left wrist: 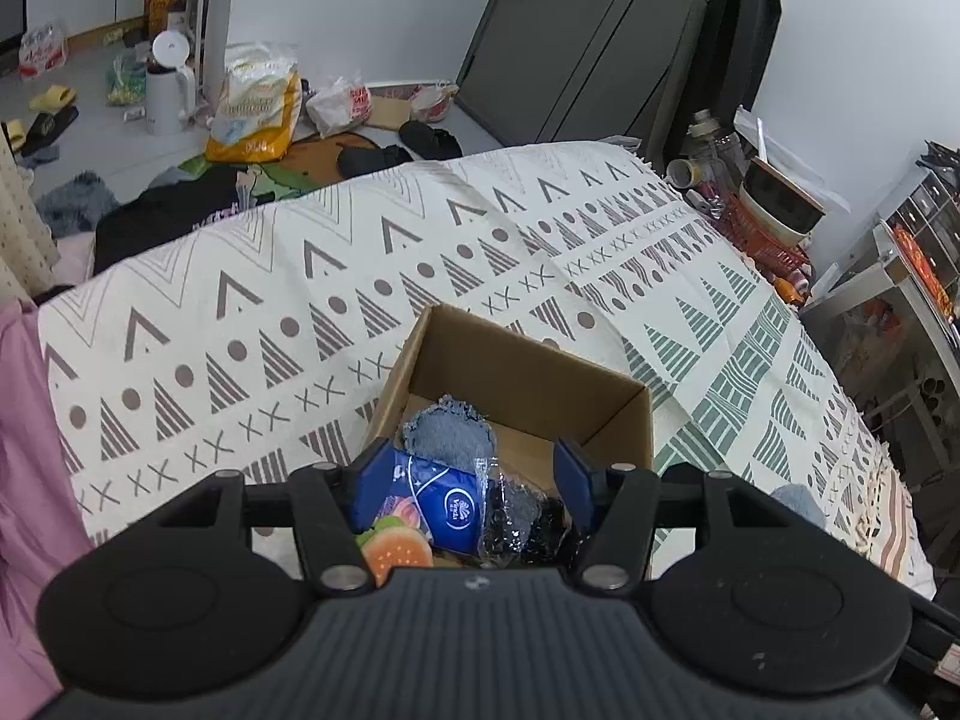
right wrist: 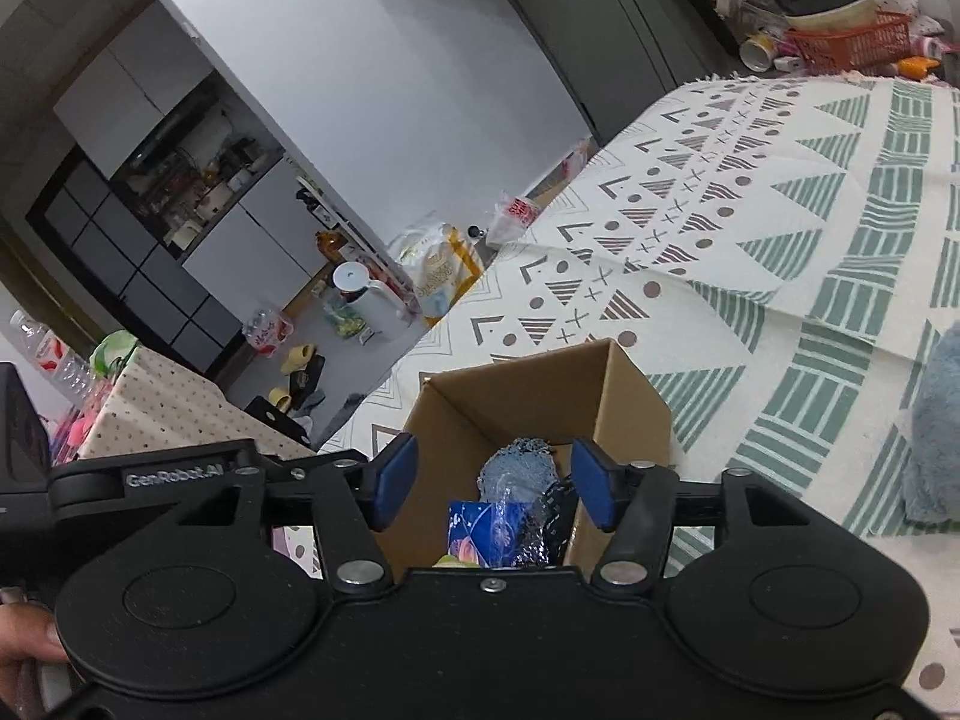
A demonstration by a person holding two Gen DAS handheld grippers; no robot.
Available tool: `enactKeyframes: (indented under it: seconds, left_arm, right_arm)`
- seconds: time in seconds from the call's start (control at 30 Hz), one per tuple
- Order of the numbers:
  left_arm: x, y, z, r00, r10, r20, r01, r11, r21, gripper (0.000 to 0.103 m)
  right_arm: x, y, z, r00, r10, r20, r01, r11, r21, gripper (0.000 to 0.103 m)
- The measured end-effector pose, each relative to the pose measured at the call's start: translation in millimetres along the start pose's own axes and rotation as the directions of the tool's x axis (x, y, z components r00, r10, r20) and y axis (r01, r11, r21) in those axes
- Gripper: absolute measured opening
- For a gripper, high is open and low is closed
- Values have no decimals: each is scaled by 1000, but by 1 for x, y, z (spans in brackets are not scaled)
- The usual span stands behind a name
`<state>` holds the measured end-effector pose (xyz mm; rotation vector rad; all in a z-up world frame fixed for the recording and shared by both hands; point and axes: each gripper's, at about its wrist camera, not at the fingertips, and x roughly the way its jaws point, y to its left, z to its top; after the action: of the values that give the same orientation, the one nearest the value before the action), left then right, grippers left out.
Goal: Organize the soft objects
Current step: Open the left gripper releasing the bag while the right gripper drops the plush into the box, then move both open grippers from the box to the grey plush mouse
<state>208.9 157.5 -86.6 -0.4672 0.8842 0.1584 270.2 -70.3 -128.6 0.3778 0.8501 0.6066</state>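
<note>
Left wrist view shows the left gripper (left wrist: 474,483) with its blue pads spread apart above an open cardboard box (left wrist: 528,369) on the patterned cloth (left wrist: 300,276); inside, from left to right, lie a burger-shaped toy (left wrist: 393,546), a blue tissue pack (left wrist: 435,498) and a grey-blue cloth (left wrist: 447,429). Right wrist view shows the right gripper (right wrist: 495,483) likewise spread and empty over the same box (right wrist: 624,402), with a fluffy blue item (right wrist: 933,444) lying on the cloth at far right.

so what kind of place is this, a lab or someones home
Most likely a lived-in home, not a lab: a patterned cloth covers the work surface, slippers and a rice sack lie on the floor, and kitchen cabinets stand beyond.
</note>
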Motion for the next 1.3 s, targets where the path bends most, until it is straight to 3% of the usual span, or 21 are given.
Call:
enactKeyframes:
  seconds: [0.13, 0.27, 0.37, 0.67, 0.8, 1.3]
  left_arm:
    - [-12, -5, -3, 999, 15, 38, -16, 999, 29, 76]
    - [-19, -8, -9, 999, 31, 45, -33, 998, 45, 77]
    - [-22, -11, -12, 998, 47, 40, -49, 998, 39, 77]
    - [-38, -42, -23, 996, 48, 70, -54, 994, 95, 78]
    - [-40, -58, -25, 996, 42, 74, -51, 992, 114, 78]
    - [-36, -134, -40, 996, 6, 86, -25, 974, 224, 78]
  right_arm:
    - [-8, -2, -1, 1000, -26, 6, 25, 999, 21, 67]
    - [-22, -7, 2, 999, -47, 25, 46, 997, 54, 77]
    - [-33, -12, 4, 997, -66, 33, 63, 995, 76, 79]
    - [-65, -30, 7, 987, -157, 21, 154, 982, 109, 80]
    - [-77, -37, 7, 977, -212, 21, 209, 971, 115, 87]
    - [-121, -82, 13, 950, -310, 29, 297, 931, 212, 89]
